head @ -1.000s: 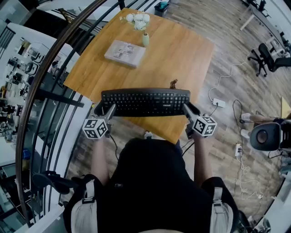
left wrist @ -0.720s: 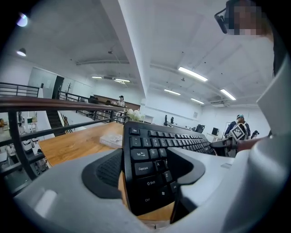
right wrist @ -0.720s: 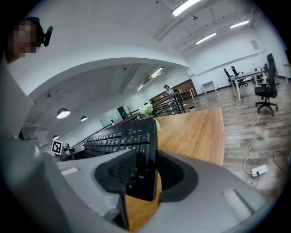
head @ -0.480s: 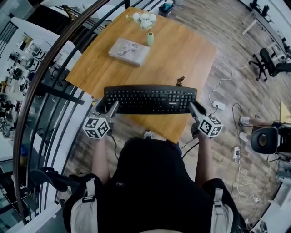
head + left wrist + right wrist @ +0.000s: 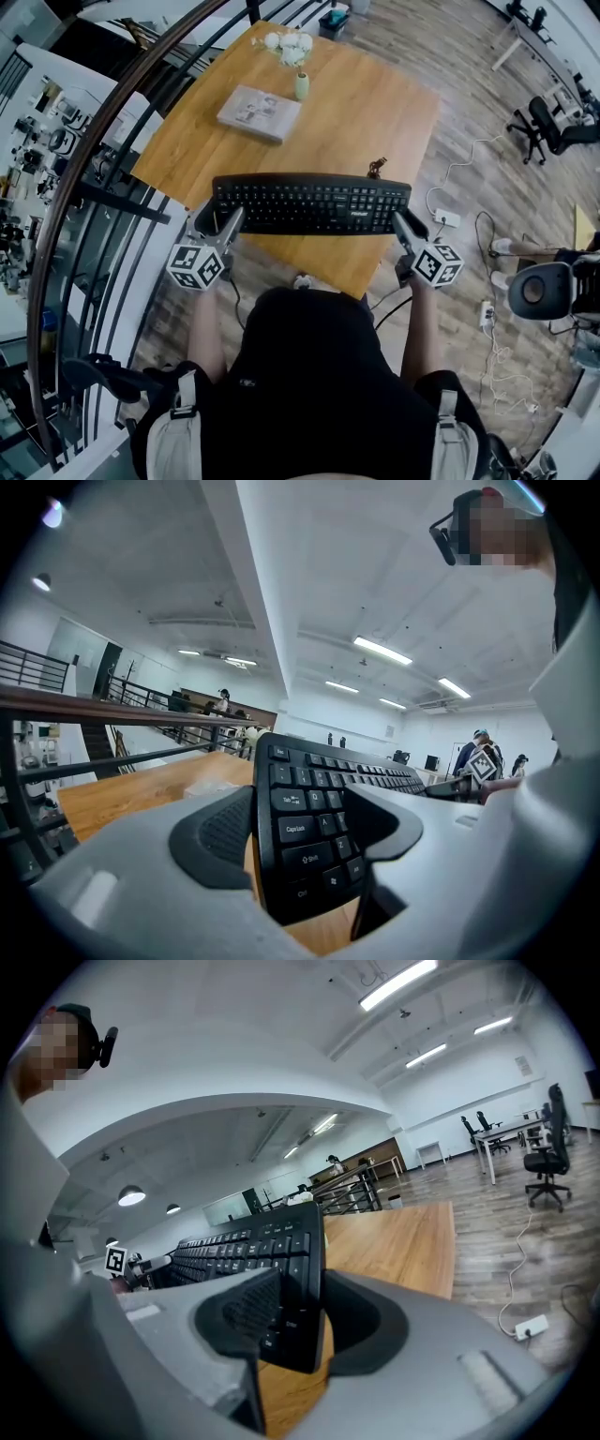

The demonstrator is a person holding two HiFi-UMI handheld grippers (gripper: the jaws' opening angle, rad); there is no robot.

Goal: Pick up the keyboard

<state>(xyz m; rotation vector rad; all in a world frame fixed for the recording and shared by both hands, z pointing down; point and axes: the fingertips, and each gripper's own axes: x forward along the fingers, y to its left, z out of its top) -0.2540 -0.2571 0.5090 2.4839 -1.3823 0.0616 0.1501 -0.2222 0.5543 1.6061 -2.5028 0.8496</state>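
A black keyboard [image 5: 311,203] hangs level above the near part of the wooden table [image 5: 375,103], held at both ends. My left gripper [image 5: 217,217] is shut on its left end, and in the left gripper view the pads clamp the keyboard [image 5: 305,832] between them at the gripper's mouth [image 5: 309,841]. At the other end my right gripper [image 5: 401,225] is shut on the keyboard's right edge [image 5: 286,1279], its jaws closed on both faces [image 5: 298,1321].
A book [image 5: 258,112] and a small vase of white flowers [image 5: 298,77] sit on the table's far half. A small dark figurine [image 5: 377,168] stands just behind the keyboard. A curved railing [image 5: 103,141] runs along the left; cables and a power strip [image 5: 446,217] lie on the floor right.
The keyboard has risen off the table with both grippers, which stay clamped on its ends. It now sits slightly higher and farther up in the head view.
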